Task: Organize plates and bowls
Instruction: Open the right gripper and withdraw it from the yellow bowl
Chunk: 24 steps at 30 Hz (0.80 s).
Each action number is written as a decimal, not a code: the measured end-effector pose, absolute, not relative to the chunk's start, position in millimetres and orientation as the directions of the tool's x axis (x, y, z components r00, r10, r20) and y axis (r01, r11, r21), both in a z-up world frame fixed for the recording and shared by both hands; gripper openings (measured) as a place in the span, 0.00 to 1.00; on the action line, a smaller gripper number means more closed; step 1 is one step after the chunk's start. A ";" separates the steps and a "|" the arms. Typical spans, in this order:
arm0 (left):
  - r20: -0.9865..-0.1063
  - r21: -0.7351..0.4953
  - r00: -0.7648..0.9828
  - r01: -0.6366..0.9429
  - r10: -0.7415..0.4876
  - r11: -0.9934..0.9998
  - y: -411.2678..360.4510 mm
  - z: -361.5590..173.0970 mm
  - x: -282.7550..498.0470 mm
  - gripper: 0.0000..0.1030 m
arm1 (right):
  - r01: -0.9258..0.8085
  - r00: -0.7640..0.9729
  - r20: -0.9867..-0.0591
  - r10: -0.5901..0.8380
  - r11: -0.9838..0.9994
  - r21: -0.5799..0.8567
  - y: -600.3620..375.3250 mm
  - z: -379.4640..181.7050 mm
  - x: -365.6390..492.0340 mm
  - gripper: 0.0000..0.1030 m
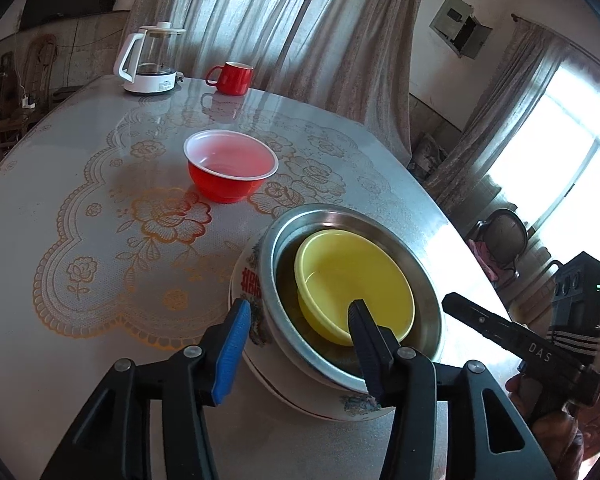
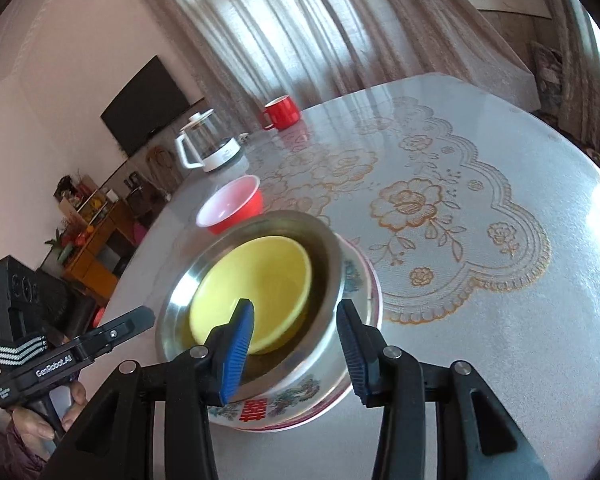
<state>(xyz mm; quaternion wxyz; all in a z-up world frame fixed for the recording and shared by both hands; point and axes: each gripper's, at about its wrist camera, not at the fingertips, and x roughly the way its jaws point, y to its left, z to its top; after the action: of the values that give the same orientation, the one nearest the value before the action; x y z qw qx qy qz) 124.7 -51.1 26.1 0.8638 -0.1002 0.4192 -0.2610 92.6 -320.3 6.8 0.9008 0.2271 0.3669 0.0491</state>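
Note:
A yellow bowl sits inside a steel bowl, which sits in a white floral bowl on a plate. The stack also shows in the right wrist view: yellow bowl, steel bowl, floral bowl. A red bowl stands apart on the table; it shows in the right wrist view too. My left gripper is open, straddling the stack's near-left rim. My right gripper is open, straddling the stack's near rim.
A glass kettle and a red mug stand at the table's far side. The table edge runs close past the stack on the right in the left wrist view. Curtains hang behind.

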 end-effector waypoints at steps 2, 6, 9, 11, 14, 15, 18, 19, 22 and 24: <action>-0.676 -0.393 0.503 0.371 -0.538 0.841 -54.8 25.6 125.7 0.52 | 0.107 0.719 -0.647 0.254 0.880 0.464 -325.8 2.1 94.3 0.42; -0.660 -0.399 0.484 0.423 -0.575 0.813 -63.1 26.6 117.9 0.52 | 0.128 0.696 -0.677 0.239 0.887 0.445 -322.7 -5.6 100.0 0.42; -0.640 -0.427 0.448 0.468 -0.624 0.774 -67.8 29.3 112.6 0.52 | 0.116 0.679 -0.688 0.255 0.889 0.444 -320.0 -11.0 102.2 0.40; -0.645 -0.419 0.440 0.480 -0.625 0.771 -72.6 29.2 109.9 0.53 | 0.111 0.669 -0.698 0.254 0.895 0.432 -317.4 -13.7 102.7 0.39; -0.642 -0.423 0.440 0.481 -0.629 0.768 -72.9 30.1 106.8 0.53 | 0.093 0.672 -0.693 0.261 0.899 0.429 -316.4 -13.0 101.0 0.32; -0.641 -0.426 0.441 0.475 -0.628 0.770 -71.3 30.9 106.5 0.53 | 0.089 0.673 -0.695 0.253 0.905 0.415 -315.0 -11.1 100.9 0.31; -0.641 -0.415 0.469 0.454 -0.608 0.788 -65.6 33.6 105.8 0.54 | 0.061 0.668 -0.696 0.263 0.913 0.403 -311.1 -7.3 100.6 0.22; -0.644 -0.410 0.477 0.444 -0.597 0.797 -63.7 33.8 105.8 0.55 | 0.057 0.663 -0.699 0.268 0.913 0.404 -310.0 -7.5 100.5 0.23; -0.667 -0.387 0.498 0.403 -0.554 0.829 -58.9 31.4 109.1 0.60 | 0.040 0.649 -0.694 0.311 0.898 0.439 -310.8 -9.1 99.1 0.25; -0.682 -0.358 0.516 0.383 -0.519 0.852 -56.7 30.4 109.0 0.61 | 0.035 0.648 -0.697 0.308 0.902 0.430 -309.4 -8.7 98.4 0.25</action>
<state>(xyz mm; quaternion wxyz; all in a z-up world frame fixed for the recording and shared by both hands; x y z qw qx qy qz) 109.0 -56.7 30.4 0.8668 -0.0813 0.4175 -0.2601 98.4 -309.4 -8.7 0.8838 0.2075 0.4122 0.0773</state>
